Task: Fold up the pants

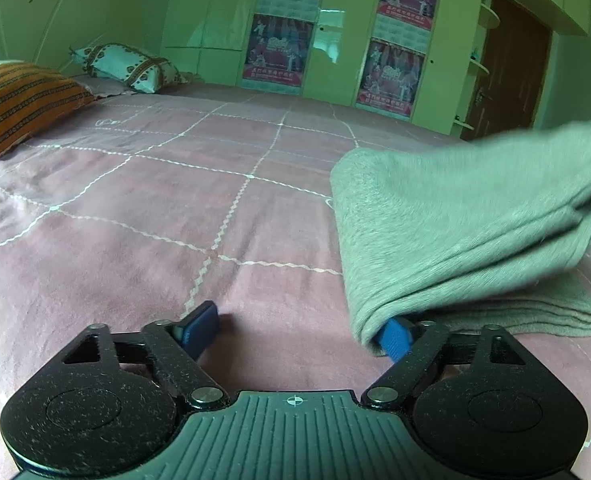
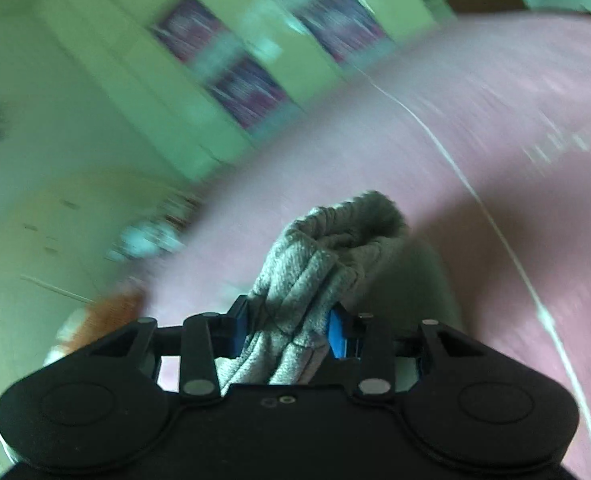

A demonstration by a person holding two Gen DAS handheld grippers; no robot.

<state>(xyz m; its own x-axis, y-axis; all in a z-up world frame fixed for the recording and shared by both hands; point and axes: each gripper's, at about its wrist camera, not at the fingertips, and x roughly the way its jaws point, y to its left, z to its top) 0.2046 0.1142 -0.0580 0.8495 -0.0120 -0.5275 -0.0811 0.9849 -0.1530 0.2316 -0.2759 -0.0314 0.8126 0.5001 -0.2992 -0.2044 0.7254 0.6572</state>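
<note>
In the left wrist view, the left gripper (image 1: pixel 299 332) is standing released, its jaws wide apart over the pink bedspread (image 1: pixel 143 208). The grey pants (image 1: pixel 455 232) are lying folded at three o'clock, their lower edge draping over the right blue finger (image 1: pixel 395 340). In the blurred right wrist view, the right gripper (image 2: pixel 291 328) is clenching a bunched wad of the pants (image 2: pixel 315 264) at twelve o'clock.
</note>
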